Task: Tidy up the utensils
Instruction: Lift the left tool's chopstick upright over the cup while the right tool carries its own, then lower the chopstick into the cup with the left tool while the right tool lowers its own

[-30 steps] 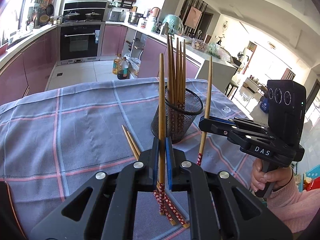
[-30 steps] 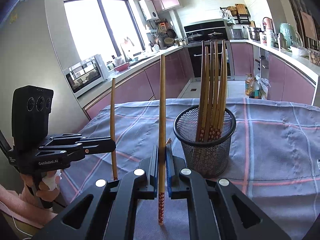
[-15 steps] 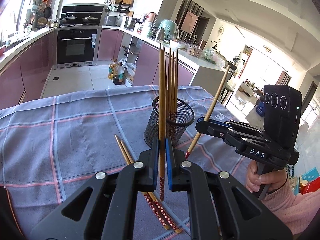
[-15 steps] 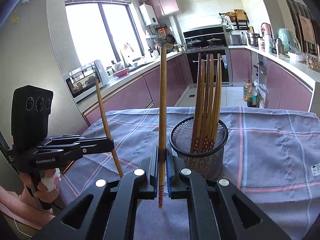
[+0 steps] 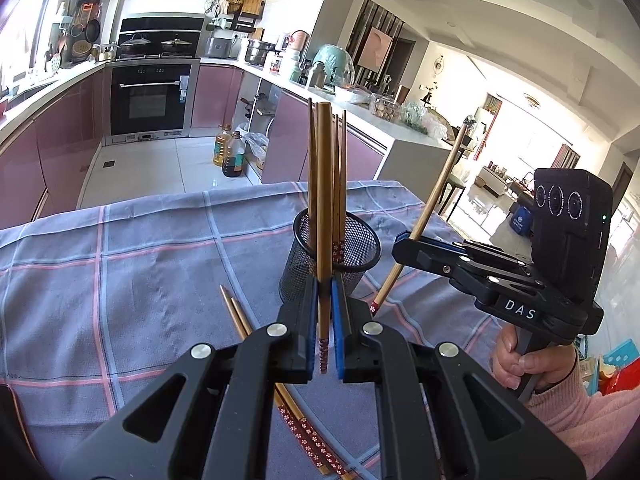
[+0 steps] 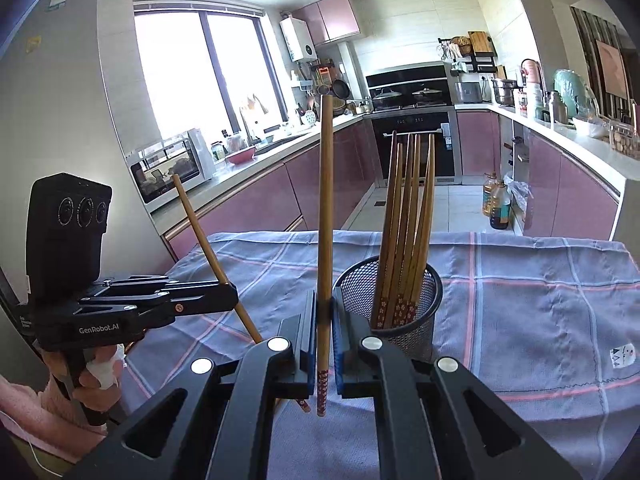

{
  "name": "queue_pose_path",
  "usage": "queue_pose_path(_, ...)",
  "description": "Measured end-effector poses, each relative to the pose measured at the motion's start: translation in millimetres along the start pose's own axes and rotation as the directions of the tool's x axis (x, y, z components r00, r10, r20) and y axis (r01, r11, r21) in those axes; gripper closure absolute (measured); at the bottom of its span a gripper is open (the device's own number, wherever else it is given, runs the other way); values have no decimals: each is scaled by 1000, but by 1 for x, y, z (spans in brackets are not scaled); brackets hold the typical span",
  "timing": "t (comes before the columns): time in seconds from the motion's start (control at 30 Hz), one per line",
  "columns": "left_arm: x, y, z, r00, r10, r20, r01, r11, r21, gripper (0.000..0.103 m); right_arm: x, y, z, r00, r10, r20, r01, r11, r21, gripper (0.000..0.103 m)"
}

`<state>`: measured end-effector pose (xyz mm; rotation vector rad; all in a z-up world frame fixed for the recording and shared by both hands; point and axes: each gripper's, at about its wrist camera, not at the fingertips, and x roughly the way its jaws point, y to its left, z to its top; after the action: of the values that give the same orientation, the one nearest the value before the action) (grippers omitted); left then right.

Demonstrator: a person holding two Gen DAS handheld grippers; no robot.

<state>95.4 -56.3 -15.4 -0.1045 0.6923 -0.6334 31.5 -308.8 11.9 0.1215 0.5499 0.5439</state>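
My left gripper is shut on an upright wooden chopstick, red patterned end down, just in front of the black mesh cup. Several chopsticks stand in that cup. My right gripper is shut on a second chopstick, held upright to the left of the cup. In the left wrist view the right gripper hangs right of the cup, its chopstick leaning. In the right wrist view the left gripper is at the left, its chopstick slanted.
Two loose chopsticks lie on the blue-grey checked tablecloth, partly under my left gripper. A hand in a pink sleeve holds the right gripper. Kitchen counters and an oven stand beyond the table's far edge.
Both held chopsticks have lifted off the cloth. Each one, upright in the other view a second ago, now leans. The cup sits lower and smaller in both views.
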Motion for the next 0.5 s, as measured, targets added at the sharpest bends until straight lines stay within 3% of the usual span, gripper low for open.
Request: queue_pose_path(0.5, -2, -9, 16, 999, -13, 34, 12, 1000, 28, 96, -11, -5, 17, 998, -21, 55, 23, 999, -28, 97)
